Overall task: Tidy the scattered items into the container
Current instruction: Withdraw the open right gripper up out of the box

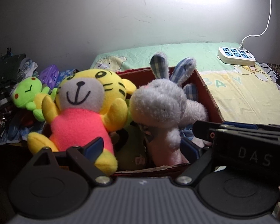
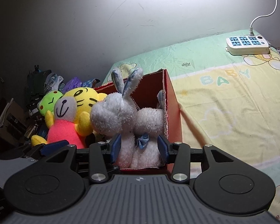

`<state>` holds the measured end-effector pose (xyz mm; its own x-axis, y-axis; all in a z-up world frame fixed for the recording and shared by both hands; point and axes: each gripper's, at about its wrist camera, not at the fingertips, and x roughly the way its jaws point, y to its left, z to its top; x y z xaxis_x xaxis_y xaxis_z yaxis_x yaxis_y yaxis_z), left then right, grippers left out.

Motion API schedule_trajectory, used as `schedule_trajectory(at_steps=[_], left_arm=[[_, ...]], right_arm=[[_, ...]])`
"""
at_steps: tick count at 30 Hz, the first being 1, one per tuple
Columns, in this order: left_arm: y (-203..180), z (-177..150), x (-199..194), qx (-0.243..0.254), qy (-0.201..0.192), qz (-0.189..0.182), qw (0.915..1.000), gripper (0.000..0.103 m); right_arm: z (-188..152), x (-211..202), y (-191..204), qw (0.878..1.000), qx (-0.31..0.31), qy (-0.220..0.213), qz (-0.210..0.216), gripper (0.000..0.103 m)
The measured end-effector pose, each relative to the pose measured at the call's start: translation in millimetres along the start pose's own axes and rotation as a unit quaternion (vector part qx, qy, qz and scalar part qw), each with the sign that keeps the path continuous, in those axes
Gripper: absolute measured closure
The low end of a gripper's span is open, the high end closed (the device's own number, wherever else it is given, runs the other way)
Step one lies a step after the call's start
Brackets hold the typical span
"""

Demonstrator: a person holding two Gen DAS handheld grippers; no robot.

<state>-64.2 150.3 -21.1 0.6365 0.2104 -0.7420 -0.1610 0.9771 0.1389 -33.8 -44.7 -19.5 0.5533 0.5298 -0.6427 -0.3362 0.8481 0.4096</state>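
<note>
Toys packed into the red box [image 2: 174, 112] on the bed [image 2: 233, 100].
The right gripper [image 2: 140, 149] has its jaws spread, 1 either side of the rabbit [image 2: 121, 112] standing in the box; whether they touch it is unclear. The left gripper [image 1: 143, 147] has its jaws wide beside the tiger [image 1: 84, 110], holding nothing.

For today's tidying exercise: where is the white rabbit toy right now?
The white rabbit toy sits in the red box, right of the yellow tiger toy.
</note>
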Motion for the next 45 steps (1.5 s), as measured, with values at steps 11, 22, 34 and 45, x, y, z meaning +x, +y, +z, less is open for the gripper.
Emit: schedule_trajectory(at_steps=[11, 22, 34, 45], left_arm=[[0.4, 9.4, -15.1, -0.005, 0.001, 0.005, 1.0, 0.015], [-10.9, 19.6, -12.6, -0.001, 0.026, 0.008, 0.9996, 0.015], [-14.0, 28.0, -12.4, 0.009, 0.01, 0.011, 0.9999, 0.015], [-10.4, 32.1, -6.8, 0.001, 0.012, 0.011, 0.9999, 0.015]], right_arm=[[13.6, -11.4, -3.9, 0.999, -0.014, -0.002, -0.028, 0.056], [26.4, -18.1, -14.8, 0.994, -0.007, -0.027, -0.102, 0.045], [33.4, -14.2, -15.8, 0.98, 0.002, -0.047, -0.195, 0.02], [34.9, -9.6, -9.5, 0.979, -0.013, -0.028, -0.201, 0.016]])
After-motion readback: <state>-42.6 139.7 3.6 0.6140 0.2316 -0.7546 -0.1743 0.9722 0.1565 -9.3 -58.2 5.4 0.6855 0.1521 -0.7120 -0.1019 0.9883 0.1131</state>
